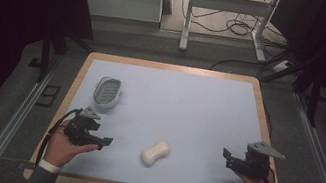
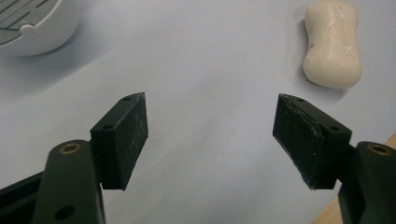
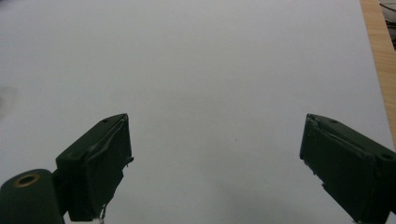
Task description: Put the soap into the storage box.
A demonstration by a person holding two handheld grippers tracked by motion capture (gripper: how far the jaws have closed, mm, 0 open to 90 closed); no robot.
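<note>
High view: fixed above near edge, facing forward and down over whole table (image 1: 169, 103). Gripper views: low, close to mat. Left gripper view shares soap (image 2: 332, 44), dish (image 2: 35, 25) with high view.

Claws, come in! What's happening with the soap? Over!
Left claw open, empty. Right claw open, empty. Cream curved soap bar lying untouched between them. White oval soap dish apart; nothing in the way.

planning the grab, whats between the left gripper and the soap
Nothing: in the high view, bare light-blue mat separates the left gripper from the soap.
</note>
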